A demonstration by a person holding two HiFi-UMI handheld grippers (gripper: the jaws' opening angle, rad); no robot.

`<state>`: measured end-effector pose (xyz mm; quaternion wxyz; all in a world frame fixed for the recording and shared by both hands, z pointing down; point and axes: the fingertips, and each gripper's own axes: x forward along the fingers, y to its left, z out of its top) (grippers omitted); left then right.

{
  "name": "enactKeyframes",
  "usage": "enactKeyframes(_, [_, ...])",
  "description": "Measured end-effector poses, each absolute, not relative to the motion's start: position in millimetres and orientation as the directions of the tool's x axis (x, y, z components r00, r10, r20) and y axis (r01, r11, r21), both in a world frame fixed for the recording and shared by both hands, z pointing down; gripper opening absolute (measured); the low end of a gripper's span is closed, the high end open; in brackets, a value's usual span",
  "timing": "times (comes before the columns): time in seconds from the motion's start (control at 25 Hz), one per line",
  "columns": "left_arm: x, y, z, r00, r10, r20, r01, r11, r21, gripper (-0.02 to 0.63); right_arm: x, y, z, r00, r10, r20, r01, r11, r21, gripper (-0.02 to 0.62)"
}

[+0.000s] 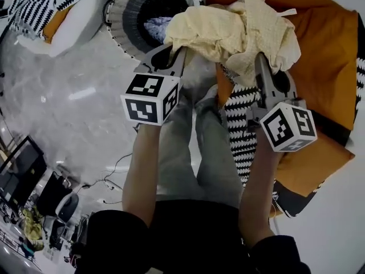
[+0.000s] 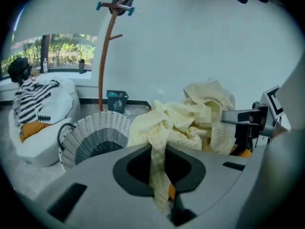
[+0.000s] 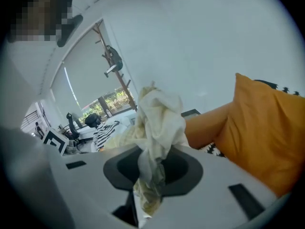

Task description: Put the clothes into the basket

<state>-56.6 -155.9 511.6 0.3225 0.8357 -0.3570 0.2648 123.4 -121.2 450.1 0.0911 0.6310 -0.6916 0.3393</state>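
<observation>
1. Head view. The yellow garment (image 1: 234, 30) hangs bunched between the two grippers, just right of the basket (image 1: 137, 16), and its left edge overlaps the basket's rim. The left gripper (image 1: 170, 49) bites the end nearest the basket. The right gripper (image 1: 261, 61) bites the far end, over an orange cushion (image 1: 328, 61).
2. Head view, axis. The bundle's long axis runs from gripper to gripper, and its left end points toward the basket. There are crumpled folds on top, and no clear collar or hem can be told.
3. Left gripper view. The jaws are nearly together, pinching a narrow strip of the garment (image 2: 159, 147), which rises into the main bunch. The basket (image 2: 95, 135) stands lower left of the bunch with its mouth open. It is dark inside, so its contents cannot be told here.
4. Right gripper view. The jaws are pinched on a thick wad of the garment (image 3: 157, 123), with fabric trailing below the pads. The basket is not visible, and the cushion (image 3: 259, 132) lies to the right.
5. Judgement, step: this is the carry stage. The garment is held by both grippers and is not yet in the basket.
6. Judgement, next move: bring both ends over the basket's mouth with the right end swung toward the basket, lower, then let both go. The risk is a trailing strip catching on the rim.
</observation>
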Motion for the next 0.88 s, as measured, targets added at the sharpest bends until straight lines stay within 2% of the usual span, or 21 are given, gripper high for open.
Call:
enactKeyframes(0.44, [-206,-199,472,0.458,-0.617,0.640,-0.886,-0.375,0.273,0.038,-37,-195,414,-0.424,-0.776,0.467,-0.892,0.270,-0.362,0.089])
enactKeyframes(0.64, [-244,-196,498,0.399,-0.619,0.676,-0.917,-0.289,0.276,0.038,-95,-204,432,-0.502,-0.716,0.485,-0.861,0.361,-0.359,0.089])
enactKeyframes(0.88, [-253,-196,536,0.397,-0.569,0.720,-0.918,-0.251,0.308,0.038,-130,-206,477,-0.536,-0.636,0.555,-0.844,0.385,-0.374,0.089])
